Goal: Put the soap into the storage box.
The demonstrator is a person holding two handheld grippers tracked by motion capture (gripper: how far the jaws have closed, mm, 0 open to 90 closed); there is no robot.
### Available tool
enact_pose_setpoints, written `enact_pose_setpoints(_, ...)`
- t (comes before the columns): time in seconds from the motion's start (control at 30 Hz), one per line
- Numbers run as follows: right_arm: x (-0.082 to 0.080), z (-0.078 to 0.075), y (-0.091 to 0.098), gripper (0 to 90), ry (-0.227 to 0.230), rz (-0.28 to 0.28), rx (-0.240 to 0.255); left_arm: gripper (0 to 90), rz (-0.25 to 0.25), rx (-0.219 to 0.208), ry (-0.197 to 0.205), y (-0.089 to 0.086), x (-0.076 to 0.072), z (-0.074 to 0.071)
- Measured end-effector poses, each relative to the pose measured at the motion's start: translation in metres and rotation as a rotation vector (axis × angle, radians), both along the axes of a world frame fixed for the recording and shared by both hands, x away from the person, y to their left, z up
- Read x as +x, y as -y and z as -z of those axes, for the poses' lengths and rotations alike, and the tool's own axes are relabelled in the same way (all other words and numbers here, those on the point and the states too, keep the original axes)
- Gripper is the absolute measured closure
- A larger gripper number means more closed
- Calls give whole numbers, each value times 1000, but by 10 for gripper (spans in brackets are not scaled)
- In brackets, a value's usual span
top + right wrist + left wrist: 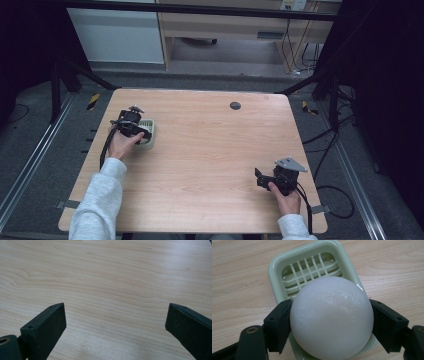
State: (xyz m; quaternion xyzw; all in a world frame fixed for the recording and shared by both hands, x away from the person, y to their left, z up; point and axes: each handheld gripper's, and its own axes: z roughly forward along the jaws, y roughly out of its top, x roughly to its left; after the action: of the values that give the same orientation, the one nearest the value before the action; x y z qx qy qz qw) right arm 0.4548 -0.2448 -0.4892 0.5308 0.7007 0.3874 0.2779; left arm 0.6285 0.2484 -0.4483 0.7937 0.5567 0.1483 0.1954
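White ball (331,318) over green tray (274,267)

1. The left gripper (136,131), a black two-jaw tool, sits at the left side of the high view, held by the person's left hand (121,144).
2. The left forearm in a light grey sleeve (97,200) comes up from the bottom edge and angles slightly right toward that hand.
3. In the left gripper view its two black pads (279,325) press on either side of a white ball (331,317), jaws part-way apart.
4. The right gripper (261,178), black with a grey three-cornered plate on top, lies low at the right, jaws pointing left.
5. The right hand (286,197) grips it from behind.
6. In the right gripper view its jaws stand wide apart with nothing between them.
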Motion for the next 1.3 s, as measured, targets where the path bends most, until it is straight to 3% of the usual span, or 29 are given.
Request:
enact_pose_setpoints(0.17,0,0,0,36,1,0,0,235,-7,-2,5,-1,0,-1)
enact_pose_setpoints(0.33,0,0,0,36,3,0,-1,237,-19,-41,60,-5,-4,-12)
enact_pose_setpoints(0.43,0,0,0,36,3,1,-3,231,-25,-48,61,-8,-8,-17)
enact_pose_setpoints(0.63,0,0,1,36,3,4,-3,216,6,-60,97,-8,-18,-28)
enact_pose_setpoints(0.83,-1,-1,1,36,9,9,7,221,36,-116,176,-4,-41,-39)
enact_pose_setpoints(1.03,-1,0,0,36,10,9,3,223,62,-181,266,0,-70,-39)
enact_pose_setpoints(1.3,-1,-1,-1,36,11,6,4,237,86,-195,352,3,-104,-30)
